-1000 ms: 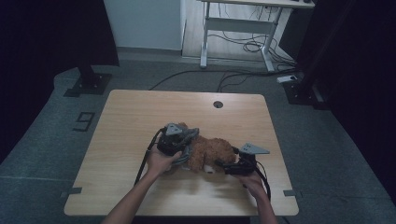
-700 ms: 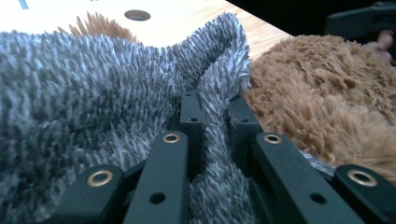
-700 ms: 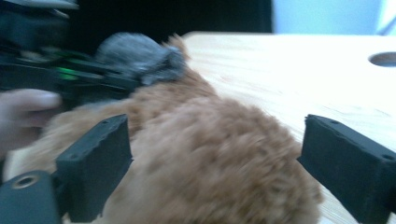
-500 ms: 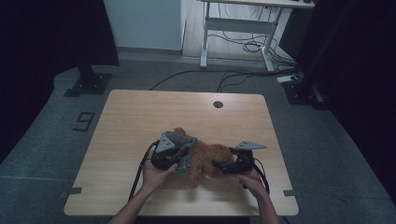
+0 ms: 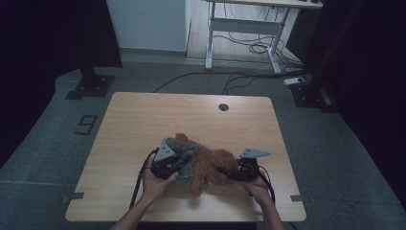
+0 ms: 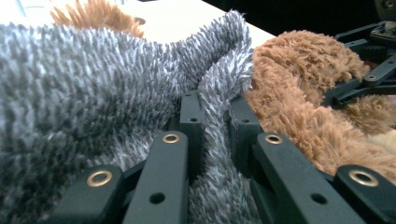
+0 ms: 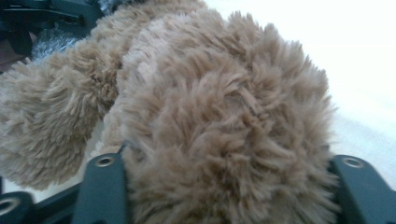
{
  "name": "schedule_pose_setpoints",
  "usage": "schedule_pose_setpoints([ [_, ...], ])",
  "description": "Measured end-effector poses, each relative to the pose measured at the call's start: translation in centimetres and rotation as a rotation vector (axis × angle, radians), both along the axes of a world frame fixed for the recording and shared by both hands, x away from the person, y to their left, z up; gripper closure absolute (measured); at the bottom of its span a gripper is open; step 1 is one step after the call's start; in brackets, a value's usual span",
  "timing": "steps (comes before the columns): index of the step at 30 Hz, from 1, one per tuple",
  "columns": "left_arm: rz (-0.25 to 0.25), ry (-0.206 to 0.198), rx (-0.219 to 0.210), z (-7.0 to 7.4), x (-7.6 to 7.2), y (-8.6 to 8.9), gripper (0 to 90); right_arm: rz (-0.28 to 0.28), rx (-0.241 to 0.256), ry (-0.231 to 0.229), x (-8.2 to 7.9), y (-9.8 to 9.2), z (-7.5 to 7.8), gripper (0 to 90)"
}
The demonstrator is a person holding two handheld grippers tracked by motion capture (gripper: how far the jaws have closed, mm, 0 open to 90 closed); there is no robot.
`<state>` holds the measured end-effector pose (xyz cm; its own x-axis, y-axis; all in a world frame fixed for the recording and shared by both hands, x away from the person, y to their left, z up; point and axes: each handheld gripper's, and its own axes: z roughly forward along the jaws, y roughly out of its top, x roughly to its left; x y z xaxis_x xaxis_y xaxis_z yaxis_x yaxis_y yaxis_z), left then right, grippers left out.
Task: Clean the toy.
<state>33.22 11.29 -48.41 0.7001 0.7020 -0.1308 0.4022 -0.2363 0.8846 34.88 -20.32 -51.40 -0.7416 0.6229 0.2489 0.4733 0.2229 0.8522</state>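
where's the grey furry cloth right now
In the high view the grey furry cloth lies near the table's front edge, pinched by the left hand-held gripper, touching the brown plush toy.

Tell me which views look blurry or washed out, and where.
Right gripper view: brown plush toy soft, out of focus; table blown out white. Left gripper view: grey fur garment fairly sharp near the jaws, far table glaring. High view: dim, dark surroundings.

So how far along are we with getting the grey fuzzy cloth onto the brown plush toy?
Done: both claws have a hold. The left claw pinches a fold of the grey fuzzy cloth; the right claw grips the brown plush toy. In hand: the cloth lies against the toy's one end. Left: most of the toy remains uncovered.
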Motion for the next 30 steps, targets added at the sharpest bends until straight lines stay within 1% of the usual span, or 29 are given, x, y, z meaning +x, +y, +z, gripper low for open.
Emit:
schedule_pose_setpoints([
  [3,0.011,-0.008,0.009,0.1,0.3,-0.1,79.5,-0.01,-0.036,-0.081,0.4,0.2,0.3,45.6],
  [4,0.018,-0.013,0.022,0.2,0.5,-0.3,79.5,-0.01,-0.036,-0.081,0.4,0.2,0.3,45.6],
  [5,0.03,-0.007,0.031,0.7,1.2,-0.6,79.3,-0.038,-0.044,-0.102,1.2,0.3,0.6,46.5],
  [7,0.039,0.002,0.034,0.9,1.8,-0.7,79.2,-0.06,-0.048,-0.125,2.1,0.4,0.8,47.0],
  [9,0.042,0.014,0.027,1.1,2.1,-0.6,79.1,-0.056,-0.059,-0.138,2.8,0.5,1.0,46.9],
  [11,0.042,0.033,0.009,1.7,2.2,-0.3,78.9,-0.057,-0.064,-0.156,3.0,0.6,0.9,46.9],
  [14,0.029,0.023,0.022,3.2,2.2,-0.9,78.9,-0.063,-0.06,-0.188,2.6,0.8,0.6,46.8],
  [17,-0.006,0.004,0.044,4.8,2.3,-2.9,78.9,-0.07,-0.054,-0.209,1.9,0.7,0.2,46.7],
  [20,-0.06,-0.005,0.068,6.0,2.6,-5.9,78.7,-0.076,-0.049,-0.232,1.3,0.7,-0.1,46.5],
  [22,-0.098,-0.003,0.091,6.4,2.8,-8.2,78.6,-0.076,-0.049,-0.235,1.2,0.6,-0.2,46.0],
  [24,-0.128,0.013,0.115,6.2,3.1,-10.5,78.4,-0.077,-0.046,-0.229,1.2,0.5,-0.2,45.8],
  [26,-0.141,0.035,0.151,5.3,3.6,-12.3,78.3,-0.079,-0.039,-0.226,1.2,0.5,-0.3,45.5],
  [27,-0.141,0.046,0.171,4.7,3.8,-13.0,78.3,-0.081,-0.037,-0.224,1.1,0.4,-0.3,45.4],
  [28,-0.138,0.052,0.182,4.2,4.1,-13.3,78.2,-0.081,-0.038,-0.228,1.2,0.4,-0.3,45.3],
  [29,-0.136,0.051,0.179,3.8,4.2,-13.4,78.2,-0.083,-0.042,-0.22,1.2,0.4,-0.4,45.3],
  [30,-0.136,0.051,0.179,3.8,4.2,-13.4,78.3,-0.083,-0.042,-0.22,1.2,0.4,-0.4,45.3],
])
